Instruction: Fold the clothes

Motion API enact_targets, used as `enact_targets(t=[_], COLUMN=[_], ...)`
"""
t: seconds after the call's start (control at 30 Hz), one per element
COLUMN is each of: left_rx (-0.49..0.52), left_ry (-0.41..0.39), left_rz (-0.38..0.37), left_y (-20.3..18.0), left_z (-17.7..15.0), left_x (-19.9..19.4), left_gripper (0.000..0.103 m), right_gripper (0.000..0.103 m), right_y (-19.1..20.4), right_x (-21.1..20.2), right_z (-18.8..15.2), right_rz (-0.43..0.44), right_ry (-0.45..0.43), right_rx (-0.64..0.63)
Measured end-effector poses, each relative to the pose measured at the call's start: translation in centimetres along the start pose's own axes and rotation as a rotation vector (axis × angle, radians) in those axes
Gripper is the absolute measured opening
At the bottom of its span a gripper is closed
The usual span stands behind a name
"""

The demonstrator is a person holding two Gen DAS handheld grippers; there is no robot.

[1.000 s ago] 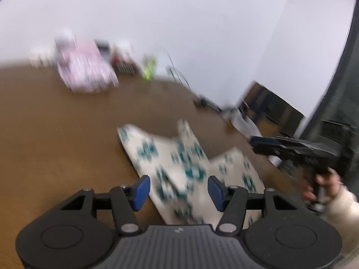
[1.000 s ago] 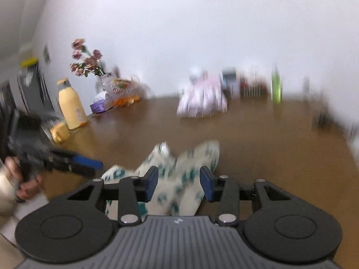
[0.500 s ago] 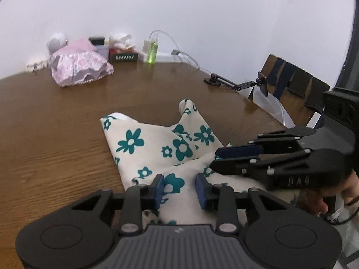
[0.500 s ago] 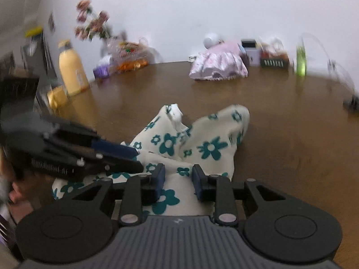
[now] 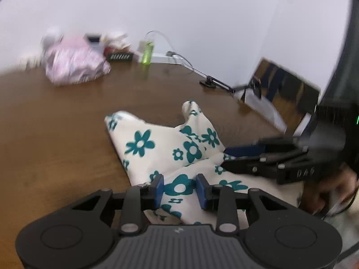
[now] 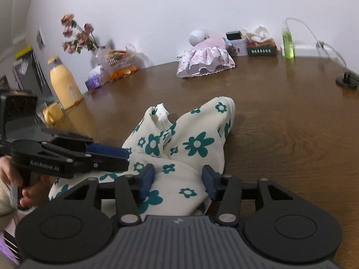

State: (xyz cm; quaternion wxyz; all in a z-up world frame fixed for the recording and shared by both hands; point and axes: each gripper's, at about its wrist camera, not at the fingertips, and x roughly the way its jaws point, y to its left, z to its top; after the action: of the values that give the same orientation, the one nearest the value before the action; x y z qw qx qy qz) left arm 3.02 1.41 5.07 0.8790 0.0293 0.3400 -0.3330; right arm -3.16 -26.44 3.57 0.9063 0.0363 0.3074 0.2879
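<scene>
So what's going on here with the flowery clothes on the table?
A person holds a gripper in each hand over cream trousers with teal flowers, which lie bunched on a brown wooden table. The left gripper and right gripper both sit low at the near edge of the fabric, cloth between their blue pads. The right gripper's jaws are opening. No tidy fold shows yet.
</scene>
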Motion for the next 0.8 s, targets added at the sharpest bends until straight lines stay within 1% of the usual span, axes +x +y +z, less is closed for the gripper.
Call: enact_targets(t=[0.03,0.07,0.1,0.13,0.17,0.2,0.23,0.3,0.37,0.47,0.57,0.63,0.67,0.7,0.73,0.8], left_rx=[0.028,0.068,0.117,0.167,0.216,0.261,0.301,0.382,0.418,0.469,0.548,0.598,0.626,0.664,0.711,0.801], left_ry=[0.0,-0.016,-0.045,-0.074,-0.103,-0.123,-0.131,-0.146,-0.138,-0.135,-0.133,-0.138,-0.15,-0.168,-0.188,-0.214], left_rz=[0.019,0.034,0.041,0.048,0.054,0.051,0.037,0.009,-0.047,-0.123,-0.161,-0.169,-0.169,-0.154,-0.124,-0.083], left_y=[-0.4,-0.7,-1.0,-1.3,-1.6,-2.0,-2.3,-2.9,-3.3,-3.8,-4.1,-4.4,-4.5,-4.6,-4.7,-4.9], left_z=[0.3,0.3,0.1,-0.1,-0.3,-0.5,-0.9,-1.6,-2.1,-2.7,-3.5,-4.2,-4.5,-4.8,-5.1,-5.5], left_x=[-0.5,-1.5,-2.8,-4.1,-5.5,-6.4,-7.1,-8.3,-8.2,-7.4,-6.9,-6.7,-6.6,-6.4,-6.2,-5.9], left_gripper=[0.035,0.039,0.045,0.051,0.067,0.087,0.092,0.093,0.093,0.093,0.093,0.093,0.093,0.093,0.093,0.093], right_gripper=[0.048,0.048,0.054,0.072,0.083,0.1,0.102,0.102,0.102,0.102,0.102,0.102,0.102,0.101,0.094,0.087], right_y=[0.6,1.3,1.9,2.7,3.5,4.5,5.5,7.3,8.3,8.4,8.2,7.9,7.7,7.5,7.1,6.2], right_x=[-0.7,-1.9,-3.3,-4.9,-6.6,-7.5,-8.3,-8.2,-6.9,-4.0,-1.8,-0.9,-0.5,-0.2,0.2,0.8], right_z=[0.3,0.6,0.6,0.4,0.0,-0.6,-1.2,-2.3,-2.9,-2.9,-2.8,-2.7,-2.4,-2.0,-1.4,-0.2], right_rz=[-0.012,-0.006,0.013,0.045,0.078,0.1,0.121,0.129,0.145,0.17,0.177,0.193,0.207,0.222,0.238,0.271], right_ry=[-0.013,-0.046,-0.082,-0.115,-0.148,-0.152,-0.151,-0.116,-0.081,0.008,0.075,0.115,0.13,0.144,0.164,0.205], right_rx=[-0.043,-0.106,-0.17,-0.252,-0.337,-0.429,-0.521,-0.691,-0.806,-0.885,-0.965,-0.98,-0.963,-0.942,-0.908,-0.835])
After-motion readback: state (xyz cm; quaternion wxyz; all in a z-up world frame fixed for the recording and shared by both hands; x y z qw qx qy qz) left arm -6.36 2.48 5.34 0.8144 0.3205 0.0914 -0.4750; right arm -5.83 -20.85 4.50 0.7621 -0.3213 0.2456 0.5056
